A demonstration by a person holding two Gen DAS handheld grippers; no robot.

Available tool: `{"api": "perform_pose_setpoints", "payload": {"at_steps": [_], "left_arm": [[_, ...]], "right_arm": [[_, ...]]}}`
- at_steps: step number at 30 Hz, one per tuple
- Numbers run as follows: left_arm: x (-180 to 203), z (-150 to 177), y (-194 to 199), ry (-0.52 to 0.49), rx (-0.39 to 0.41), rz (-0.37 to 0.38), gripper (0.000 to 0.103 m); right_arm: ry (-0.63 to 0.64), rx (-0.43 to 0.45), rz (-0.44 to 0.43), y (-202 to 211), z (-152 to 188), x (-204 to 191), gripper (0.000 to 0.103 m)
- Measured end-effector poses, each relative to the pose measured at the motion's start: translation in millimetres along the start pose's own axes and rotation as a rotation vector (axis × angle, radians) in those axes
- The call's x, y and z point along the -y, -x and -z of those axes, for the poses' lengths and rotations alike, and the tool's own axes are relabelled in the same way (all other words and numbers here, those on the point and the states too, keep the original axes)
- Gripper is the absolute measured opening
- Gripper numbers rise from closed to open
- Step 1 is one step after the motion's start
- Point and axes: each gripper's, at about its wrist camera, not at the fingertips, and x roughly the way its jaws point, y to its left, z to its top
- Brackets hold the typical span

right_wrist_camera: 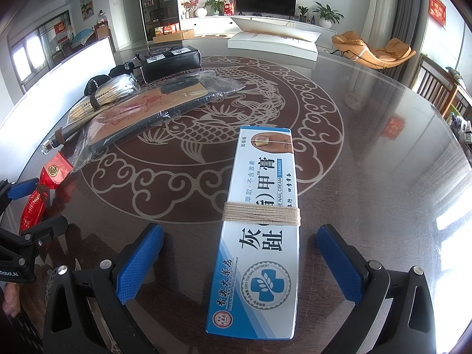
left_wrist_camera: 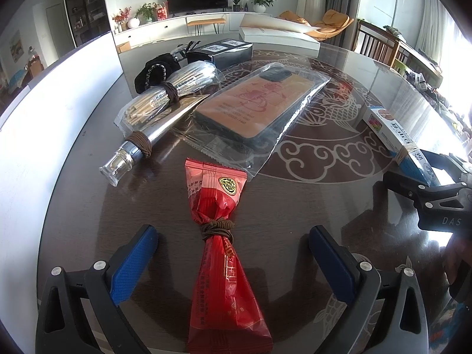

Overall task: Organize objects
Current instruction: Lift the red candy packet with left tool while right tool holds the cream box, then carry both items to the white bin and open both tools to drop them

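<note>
Packet (left_wrist_camera: pixel 219 253), red, tied with cord, lies lengthwise between my left gripper's (left_wrist_camera: pixel 233 261) wide-open fingers, untouched. Box (right_wrist_camera: pixel 259 233) lies likewise inside my open right gripper (right_wrist_camera: pixel 240 262), seemingly clear of both pads. Both grippers sit low over the table (right_wrist_camera: pixel 368 147).

Black frames, blue textured fingers (left_wrist_camera: pixel 132 265)

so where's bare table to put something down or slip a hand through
Bare stretch: the right half of the table, right of the nail cream box out to the rim. A smaller patch lies between the box and the red packet. Crowded at the left rear: bagged phone case, chopstick bundle, silver tube and black box touch or overlap.
</note>
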Motion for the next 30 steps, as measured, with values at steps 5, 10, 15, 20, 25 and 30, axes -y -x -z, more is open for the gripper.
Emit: {"api": "perform_pose_setpoints", "payload": {"at_steps": [5,10,15,20,25,30], "left_arm": [[3.8,0.7,10.3,-0.032,0.047,0.034,0.017],[-1.0,-0.8,13.4,-0.002,0.057,0.060,0.017],[-12.8,1.4,28.9,0.060,0.113,0.105,0.017],[-30.9,3.7,45.3,0.151,0.172,0.173,0.017],[-49.2,7.2,59.0,0.241,0.221,0.254,0.017],[-61.3,9.5,66.6,0.306,0.252,0.304,0.017]], "right_arm": [[-0.002,-0.054,-0.010,-2.4,-7.2,0.1,0.103],[-0.014,-0.124,-0.054,-7.9,-31.9,-6.0,0.103],[0.028,-0.170,-0.021,-15.9,-38.1,-19.2,0.080],[-0.027,-0.145,-0.046,0.2,-38.1,-8.1,0.043],[-0.051,-0.086,-0.074,33.2,-40.9,-2.3,0.043],[-0.055,-0.022,-0.149,62.9,-48.2,-12.7,0.043]]}}
